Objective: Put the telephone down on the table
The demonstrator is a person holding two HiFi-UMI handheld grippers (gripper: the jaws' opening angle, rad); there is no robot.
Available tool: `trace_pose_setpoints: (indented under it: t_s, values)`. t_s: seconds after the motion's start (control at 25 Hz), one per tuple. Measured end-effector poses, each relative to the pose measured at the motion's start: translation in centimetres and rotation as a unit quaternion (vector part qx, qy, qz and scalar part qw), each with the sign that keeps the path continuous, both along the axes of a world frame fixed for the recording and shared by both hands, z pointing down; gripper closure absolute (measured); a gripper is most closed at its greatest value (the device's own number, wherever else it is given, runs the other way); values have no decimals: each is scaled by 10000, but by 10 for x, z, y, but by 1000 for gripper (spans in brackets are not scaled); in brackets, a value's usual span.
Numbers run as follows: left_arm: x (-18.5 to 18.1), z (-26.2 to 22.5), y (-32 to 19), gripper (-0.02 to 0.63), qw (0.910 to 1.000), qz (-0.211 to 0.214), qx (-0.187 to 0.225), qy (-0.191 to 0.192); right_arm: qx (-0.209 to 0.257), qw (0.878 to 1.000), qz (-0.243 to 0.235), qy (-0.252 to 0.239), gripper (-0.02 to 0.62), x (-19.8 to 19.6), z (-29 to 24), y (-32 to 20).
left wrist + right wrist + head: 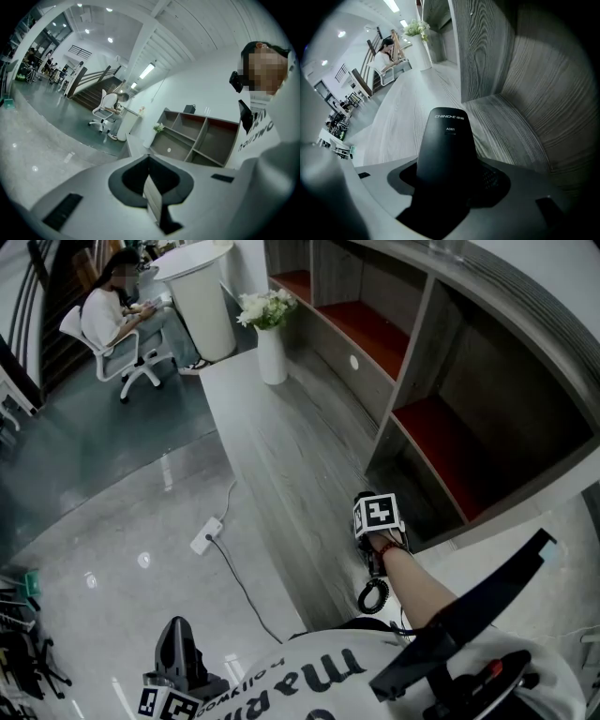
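In the right gripper view a black telephone handset (447, 150) with white print near its top end stands up between the jaws, and my right gripper is shut on it. Below it lies the grey wood-grain table (408, 117). The head view shows the right gripper (379, 521) by its marker cube, over the table's near end (281, 456) beside the shelf unit. A black coiled cord (372, 596) hangs under the wrist. My left gripper (176, 657) is low at the bottom left, off the table and over the floor, jaws together with nothing in them.
A shelf unit with red boards (441, 427) runs along the table's right side. A white vase of flowers (271, 345) stands at the table's far end. A power strip and cable (206, 535) lie on the floor at left. A person sits on a white chair (108, 320) far back.
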State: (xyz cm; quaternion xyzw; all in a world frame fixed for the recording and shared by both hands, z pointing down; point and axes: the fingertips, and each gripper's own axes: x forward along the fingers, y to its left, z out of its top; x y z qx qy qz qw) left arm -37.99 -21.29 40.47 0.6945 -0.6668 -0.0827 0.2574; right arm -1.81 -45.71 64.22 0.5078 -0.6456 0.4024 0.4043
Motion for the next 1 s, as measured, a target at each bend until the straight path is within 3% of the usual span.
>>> trace_pose_setpoints:
  t_s: [0.28, 1.0]
  values:
    - [-2, 1, 1, 597, 10000, -54, 29, 10, 6, 9992, -332, 203, 310, -1, 2, 1]
    - [1, 1, 7, 597, 10000, -74, 21, 2, 80, 9955, -934, 171, 305, -3, 1, 7]
